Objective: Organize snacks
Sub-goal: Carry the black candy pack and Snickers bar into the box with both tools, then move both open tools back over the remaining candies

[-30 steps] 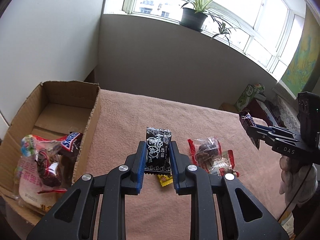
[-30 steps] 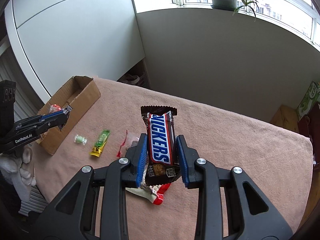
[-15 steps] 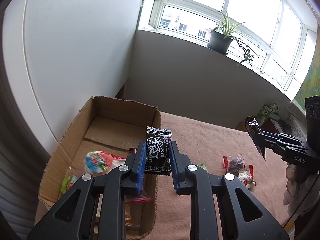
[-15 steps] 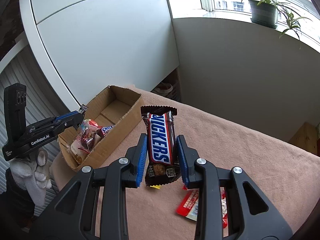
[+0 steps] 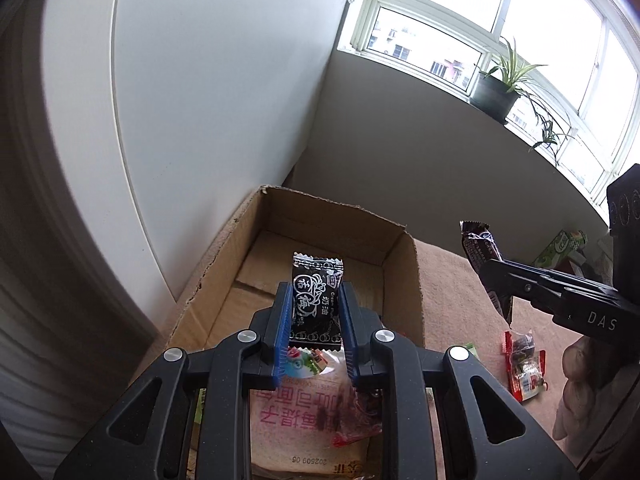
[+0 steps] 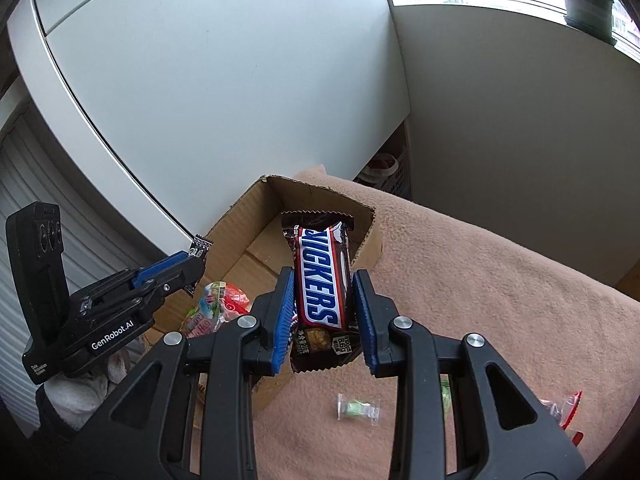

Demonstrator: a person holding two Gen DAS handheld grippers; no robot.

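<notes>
Cardboard box point(image 5: 400, 248) holds snack packets point(image 5: 308, 412); left claw point(image 5: 314, 320) grips black candy point(image 5: 316, 304).

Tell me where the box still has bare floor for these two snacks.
Far half of the cardboard box is bare, bordered by its back and side walls. The near end is crowded by the pink-printed bag and colourful candy packet.

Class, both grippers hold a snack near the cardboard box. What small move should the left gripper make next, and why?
Probably open the left gripper and drop the black candy packet. It already hangs over the open cardboard box, above snacks lying inside, while the right gripper, holding the Snickers bar, is only at the box's edge.
</notes>
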